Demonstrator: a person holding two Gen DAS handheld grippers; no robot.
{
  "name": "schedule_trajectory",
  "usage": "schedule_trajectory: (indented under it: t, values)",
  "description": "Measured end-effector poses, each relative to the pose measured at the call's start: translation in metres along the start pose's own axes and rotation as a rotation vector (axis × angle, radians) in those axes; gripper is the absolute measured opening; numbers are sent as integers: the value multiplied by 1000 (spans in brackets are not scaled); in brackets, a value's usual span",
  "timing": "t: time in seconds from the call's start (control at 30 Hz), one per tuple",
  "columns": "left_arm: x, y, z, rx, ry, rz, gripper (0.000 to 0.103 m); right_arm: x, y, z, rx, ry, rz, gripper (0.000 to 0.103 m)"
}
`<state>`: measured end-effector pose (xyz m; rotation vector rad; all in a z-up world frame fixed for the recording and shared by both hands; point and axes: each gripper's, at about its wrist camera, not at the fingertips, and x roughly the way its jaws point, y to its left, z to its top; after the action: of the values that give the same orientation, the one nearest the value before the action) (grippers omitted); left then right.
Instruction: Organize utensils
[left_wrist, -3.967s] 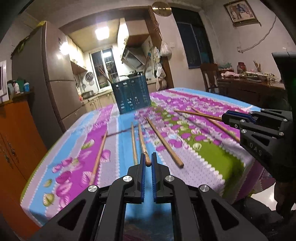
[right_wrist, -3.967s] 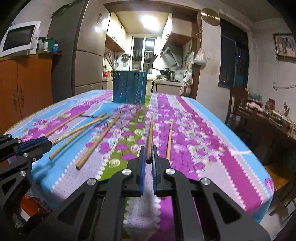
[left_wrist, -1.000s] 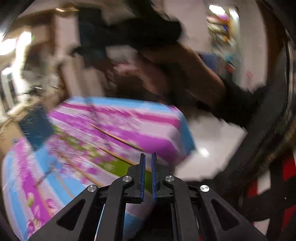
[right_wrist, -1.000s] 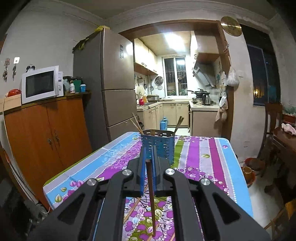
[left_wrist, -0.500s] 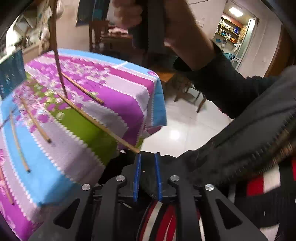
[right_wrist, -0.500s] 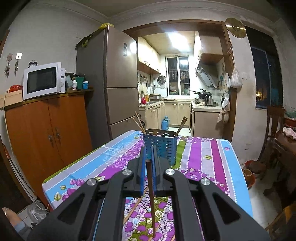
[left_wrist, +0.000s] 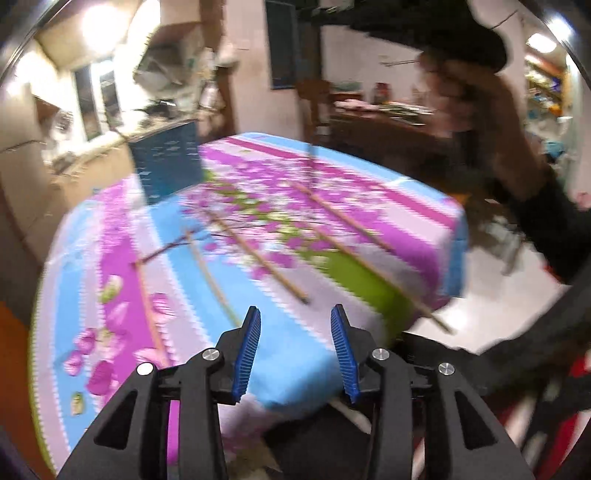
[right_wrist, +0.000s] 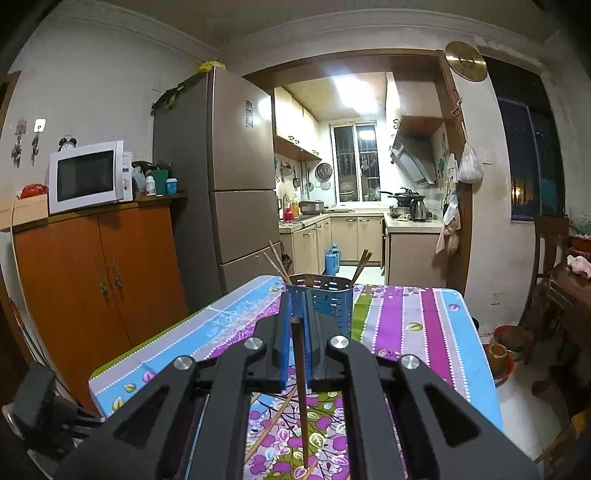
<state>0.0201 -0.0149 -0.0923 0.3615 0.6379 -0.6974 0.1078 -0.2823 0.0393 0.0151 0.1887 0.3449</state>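
On my left, my left tongs (left_wrist: 295, 321) are hovering over the near edge of the table (left_wrist: 295, 369), tilted down at its striped floral cloth; their blue-padded jaws have just been opening and are now standing spread, with only cloth showing in the gap and nothing pinched. The whole left wrist view is smeared with motion. Ahead of those jaws, loose chopsticks (left_wrist: 258, 258) are lying scattered flat on the cloth, fanned out at different angles and mostly apart from one another, the rightmost one (left_wrist: 384, 280) poking its near tip past the table edge. Beyond them, toward the far left of the table, the blue slotted utensil holder (left_wrist: 166, 162) is standing upright. Farther right in that same view my other hand (left_wrist: 465, 92) is raised high above the table, gripping the black body of my right tool, with a thin dark stick hanging down from it over the cloth. In the right wrist view, my right tongs (right_wrist: 297, 325) are pressed together, pinching a single dark chopstick (right_wrist: 301, 387) near its top so that it is hanging nearly straight down, its lower tip just above the purple flowers of the cloth. Straight ahead, past the fingertips, the holder is sitting on the table with a few chopsticks (right_wrist: 277, 260) already leaning out of its left and right sides.
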Motion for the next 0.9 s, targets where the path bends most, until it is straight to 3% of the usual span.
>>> schedule_trajectory:
  t: [0.03,0.1,0.27,0.43,0.6,0.9]
  values:
    - [1,-1,-3,6,0,26,41,-2,1,0,-2,-6,0,5]
    - [16,-7,-12,37,-16,171,41,-6,3,-1,-7,-18,6,5]
    - [41,3,-34,-76,-27,271,23,-16,11,-1,-26,-34,22,5]
    - [51,5,-44,-154,-63,311,15,-18,11,0,-30,-38,22,5]
    - [55,-3,-47,-145,-86,354,14,-20,11,0,-22,-43,18,5]
    - [53,-7,-50,-157,-106,347,8,-22,16,5,-42,-60,21,5]
